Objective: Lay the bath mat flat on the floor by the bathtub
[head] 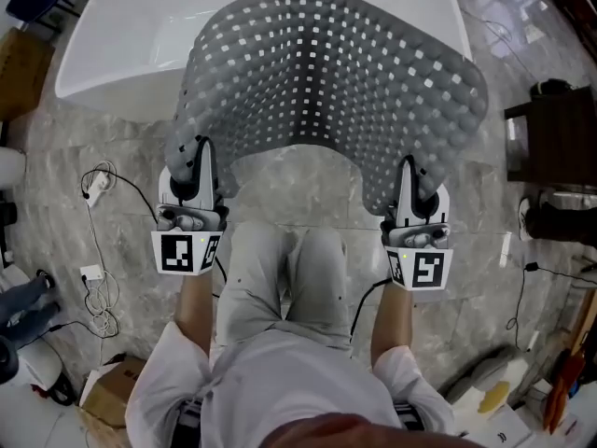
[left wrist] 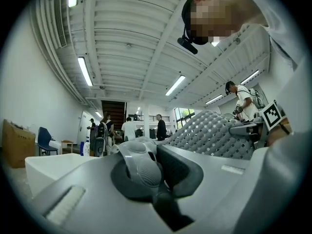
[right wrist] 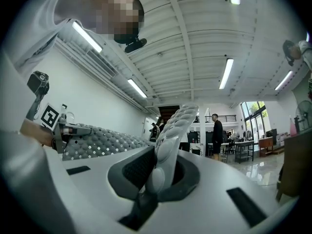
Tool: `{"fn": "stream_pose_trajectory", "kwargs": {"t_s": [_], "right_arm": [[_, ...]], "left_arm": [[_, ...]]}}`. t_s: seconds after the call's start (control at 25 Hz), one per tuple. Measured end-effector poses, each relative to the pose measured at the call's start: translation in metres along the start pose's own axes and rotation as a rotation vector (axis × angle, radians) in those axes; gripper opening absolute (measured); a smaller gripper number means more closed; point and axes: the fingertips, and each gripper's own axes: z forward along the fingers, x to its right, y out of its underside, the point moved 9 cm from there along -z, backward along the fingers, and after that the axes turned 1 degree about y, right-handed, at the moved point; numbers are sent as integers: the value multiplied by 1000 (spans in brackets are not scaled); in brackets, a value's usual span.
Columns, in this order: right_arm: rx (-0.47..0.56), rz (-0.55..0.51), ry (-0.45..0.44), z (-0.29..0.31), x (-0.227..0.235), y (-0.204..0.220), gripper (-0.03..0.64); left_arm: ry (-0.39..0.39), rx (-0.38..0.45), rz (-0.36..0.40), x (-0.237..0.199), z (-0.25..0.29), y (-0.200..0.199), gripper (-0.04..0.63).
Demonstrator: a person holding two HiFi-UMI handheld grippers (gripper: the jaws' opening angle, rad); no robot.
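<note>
The left gripper (head: 199, 149) has its jaws pressed together on one near corner of the grey bath mat (head: 336, 73); in the left gripper view the mat's knobbly edge sits squeezed between the dark pads (left wrist: 179, 164) at the centre of the frame. The right gripper (head: 408, 168) is likewise clamped on the other near corner, and in the right gripper view a thin bubbled edge of the mat stands up between its pads (right wrist: 138, 168). Both grippers sit in the middle band of the head view, left and right of centre, each held by a bare forearm, with the person's light trousers (head: 284, 273) between them. From the two pinched corners the mat rises and arches across the upper middle of the head view, its near edge curving up between the grippers, off the grey marble floor (head: 298, 185). Its far part overlaps the near rim of the white bathtub (head: 112, 40) at the upper left; whether it touches the tub cannot be told. Loose cables (head: 98, 250) lie at the left edge, a cardboard box (head: 110, 392) at the lower left, and dark furniture (head: 560, 138) at the right edge
</note>
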Motion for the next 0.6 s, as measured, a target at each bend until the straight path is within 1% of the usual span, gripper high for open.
{"fn": "stream_pose_trajectory", "kwargs": {"t_s": [0.16, 0.36, 0.48, 0.6], "right_arm": [[18, 6, 13, -8, 4, 62, 23], [35, -31, 20, -16, 2, 134, 23], [28, -42, 10, -23, 1, 163, 23], [13, -46, -2, -27, 1, 183, 25]], "left_arm": [[-5, 13, -25, 0, -7, 54, 18], [-3, 23, -24, 5, -16, 116, 18], [18, 25, -22, 11, -21, 146, 18], [29, 36, -22, 12, -30, 167, 18]]}}
